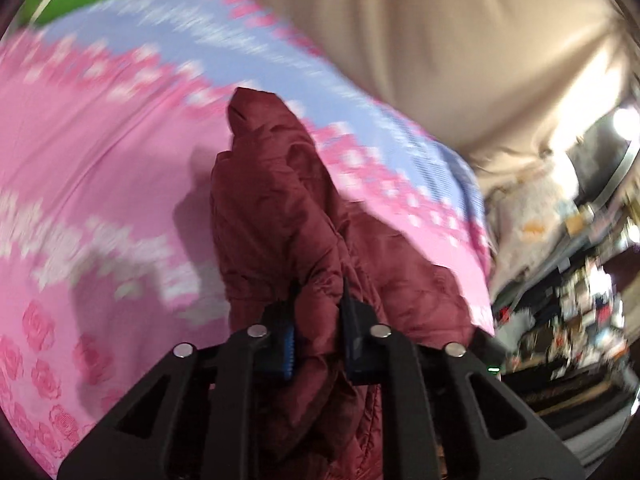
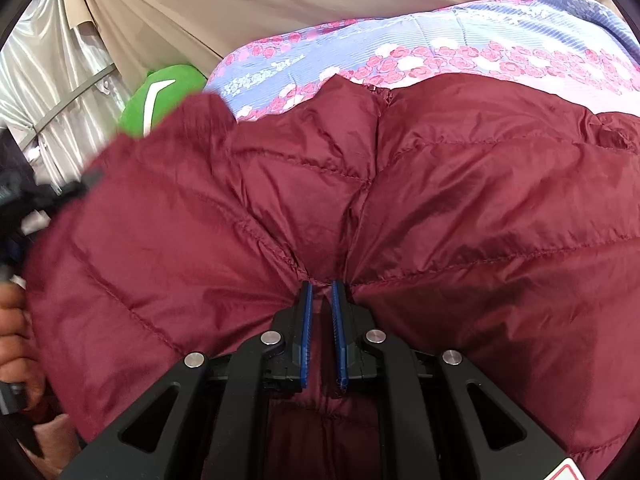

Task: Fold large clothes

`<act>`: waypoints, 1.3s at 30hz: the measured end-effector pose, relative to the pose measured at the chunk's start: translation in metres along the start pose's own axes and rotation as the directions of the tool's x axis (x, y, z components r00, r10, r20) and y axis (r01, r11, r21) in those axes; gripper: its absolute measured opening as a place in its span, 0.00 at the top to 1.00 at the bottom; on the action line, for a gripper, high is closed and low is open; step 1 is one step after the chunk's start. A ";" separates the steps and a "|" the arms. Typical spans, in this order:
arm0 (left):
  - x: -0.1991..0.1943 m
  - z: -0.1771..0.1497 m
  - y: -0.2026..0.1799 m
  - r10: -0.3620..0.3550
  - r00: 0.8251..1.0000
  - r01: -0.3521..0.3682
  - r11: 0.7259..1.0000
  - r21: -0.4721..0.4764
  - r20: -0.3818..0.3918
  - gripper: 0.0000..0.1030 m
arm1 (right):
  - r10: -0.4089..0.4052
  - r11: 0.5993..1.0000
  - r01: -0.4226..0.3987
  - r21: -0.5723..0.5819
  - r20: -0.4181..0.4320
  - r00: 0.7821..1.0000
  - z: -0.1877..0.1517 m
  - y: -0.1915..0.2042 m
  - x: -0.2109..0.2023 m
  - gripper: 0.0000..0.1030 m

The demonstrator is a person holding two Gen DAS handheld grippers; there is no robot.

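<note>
Your left tool is clamped on a bunched fold of the maroon puffer jacket, the padding squeezed up between its blue pads, and your right tool is pinched nearly closed on a seam of the same jacket, the quilting radiating out from the bite. Both grips look secure, so I judge you are early in the fold: the jacket is gathered and lifted at one side, not yet laid into any flat, squared shape. In the right wrist view its body spreads broad and puffy from 9 to 3 o'clock, with the collar peak toward 12; in the left wrist view a sleeve-like length rises toward 12 o'clock from your pads, blurred. What remains, as far as I can tell, is bringing the held part across, flattening it, and making the closing folds. The jacket lies on a bed with a pink and blue floral bedspread. In the left wrist view you have open bedspread from 8 to 11 o'clock. Mind the bed's edge at 3 o'clock there, beyond which sits blurred clutter. A beige curtain closes the far side at 12 o'clock, and a green cushion sits at 10 o'clock in the right wrist view, just beside the jacket. A hand shows at 8 o'clock.
</note>
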State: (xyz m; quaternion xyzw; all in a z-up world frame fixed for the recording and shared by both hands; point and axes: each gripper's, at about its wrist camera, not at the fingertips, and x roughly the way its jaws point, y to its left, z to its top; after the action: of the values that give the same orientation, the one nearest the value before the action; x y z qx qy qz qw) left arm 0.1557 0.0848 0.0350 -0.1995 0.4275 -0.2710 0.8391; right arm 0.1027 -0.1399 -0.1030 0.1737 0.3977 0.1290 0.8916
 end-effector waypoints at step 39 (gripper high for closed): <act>0.037 -0.067 -0.242 -0.205 0.977 0.210 0.897 0.389 -0.055 0.22 | -0.183 0.972 0.108 0.210 0.383 0.905 -0.055 -0.117 -0.301 0.39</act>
State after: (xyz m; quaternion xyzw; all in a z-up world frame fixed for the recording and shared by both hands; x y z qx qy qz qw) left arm 0.0492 -0.1326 0.1125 -0.0698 0.3458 -0.4405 0.8255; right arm -0.1243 -0.3456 0.0144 0.2474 0.2293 -0.0137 0.9413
